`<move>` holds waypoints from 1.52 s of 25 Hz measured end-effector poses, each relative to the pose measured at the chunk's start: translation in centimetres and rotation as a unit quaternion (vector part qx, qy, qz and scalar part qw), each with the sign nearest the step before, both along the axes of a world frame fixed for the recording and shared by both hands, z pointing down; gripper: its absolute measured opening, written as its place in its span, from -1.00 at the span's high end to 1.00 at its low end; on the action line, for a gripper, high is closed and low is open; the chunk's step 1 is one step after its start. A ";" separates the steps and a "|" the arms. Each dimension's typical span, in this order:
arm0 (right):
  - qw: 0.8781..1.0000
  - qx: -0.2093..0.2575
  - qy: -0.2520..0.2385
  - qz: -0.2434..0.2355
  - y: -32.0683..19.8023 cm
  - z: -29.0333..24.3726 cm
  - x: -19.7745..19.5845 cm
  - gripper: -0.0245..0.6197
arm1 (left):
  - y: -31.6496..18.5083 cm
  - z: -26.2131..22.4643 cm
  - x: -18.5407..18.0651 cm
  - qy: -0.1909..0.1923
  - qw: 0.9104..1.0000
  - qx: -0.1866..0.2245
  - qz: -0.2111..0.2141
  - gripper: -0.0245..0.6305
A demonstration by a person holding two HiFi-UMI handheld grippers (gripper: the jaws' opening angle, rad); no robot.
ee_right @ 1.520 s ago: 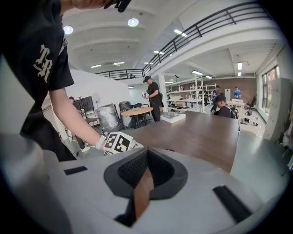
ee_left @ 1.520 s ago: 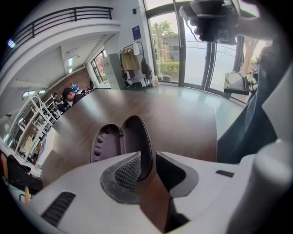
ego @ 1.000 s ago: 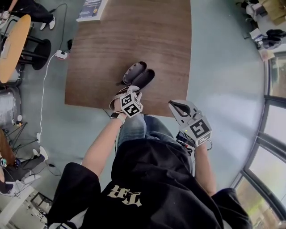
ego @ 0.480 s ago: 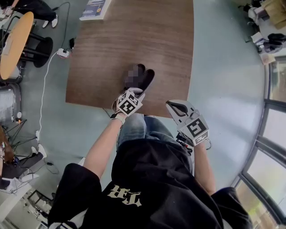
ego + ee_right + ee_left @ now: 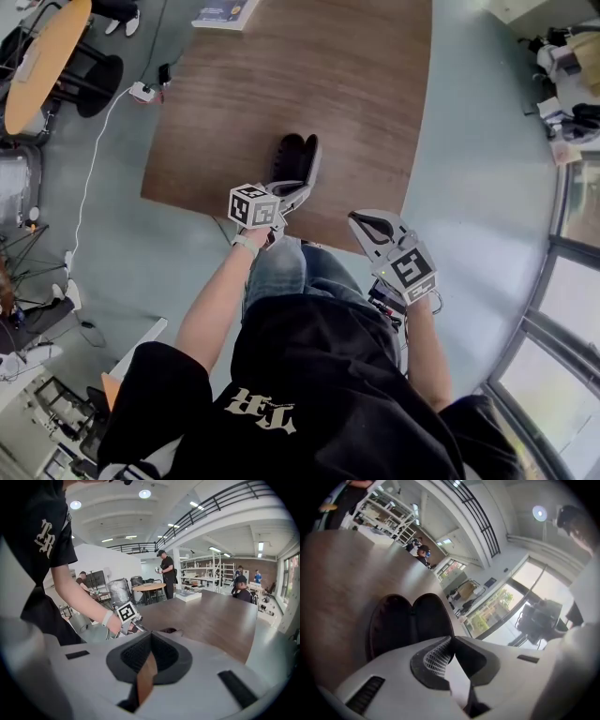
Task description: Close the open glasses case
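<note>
Just short of the glasses case (image 5: 292, 157), the left gripper (image 5: 452, 640) is clenched on nothing, pointing along the case's long axis. Right gripper (image 5: 150, 637) also clenched and empty, farther off to the right. Case lies open near the table (image 5: 356, 94) edge. Left is nearer.

Head view overhead, gripper views low, sharing table (image 5: 281, 84)

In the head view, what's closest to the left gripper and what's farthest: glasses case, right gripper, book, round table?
1. glasses case, just ahead of the left gripper.
2. right gripper, off to its right.
3. book, at the brown table's far edge.
4. round table, far left.
</note>
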State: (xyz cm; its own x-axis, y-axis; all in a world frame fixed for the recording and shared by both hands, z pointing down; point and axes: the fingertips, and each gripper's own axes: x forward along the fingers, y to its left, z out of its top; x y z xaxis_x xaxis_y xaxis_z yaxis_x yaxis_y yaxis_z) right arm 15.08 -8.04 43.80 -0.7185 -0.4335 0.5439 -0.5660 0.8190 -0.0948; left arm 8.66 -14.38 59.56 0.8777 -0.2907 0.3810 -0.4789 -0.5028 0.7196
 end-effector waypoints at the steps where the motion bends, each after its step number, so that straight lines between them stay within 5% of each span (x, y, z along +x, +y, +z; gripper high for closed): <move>1: 1.000 0.000 0.002 -0.006 -0.2 0.1 -0.3 0.96 | -0.2 -0.3 -0.2 0.022 1.000 -0.009 -0.014 0.82; 7: 1.000 -0.012 0.005 -0.020 -2.9 2.0 -3.0 0.96 | -1.1 -0.4 -1.9 0.090 0.993 -0.036 -0.068 0.82; 19: 0.996 -0.088 0.021 0.024 -10.2 10.0 -7.2 0.96 | -2.2 -0.6 -5.4 0.146 0.976 -0.060 -0.148 0.82; 30: 0.990 -0.140 0.023 0.007 -14.0 14.0 -13.0 0.96 | -1.9 -1.1 -9.6 0.252 0.944 -0.086 -0.193 0.82; 38: 0.989 -0.137 0.030 -0.039 -13.7 14.3 -15.6 0.96 | -1.5 0.1 -12.0 0.267 0.925 -0.102 -0.253 0.82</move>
State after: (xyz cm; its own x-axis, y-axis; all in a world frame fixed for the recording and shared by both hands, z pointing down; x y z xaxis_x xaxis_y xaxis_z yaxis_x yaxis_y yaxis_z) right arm -0.53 -21.76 58.11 -0.7066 -0.2082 0.6763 -0.5128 0.8092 -0.2867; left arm -3.35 -15.92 59.67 0.7283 -0.6848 0.0252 -0.1658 -0.1404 0.9761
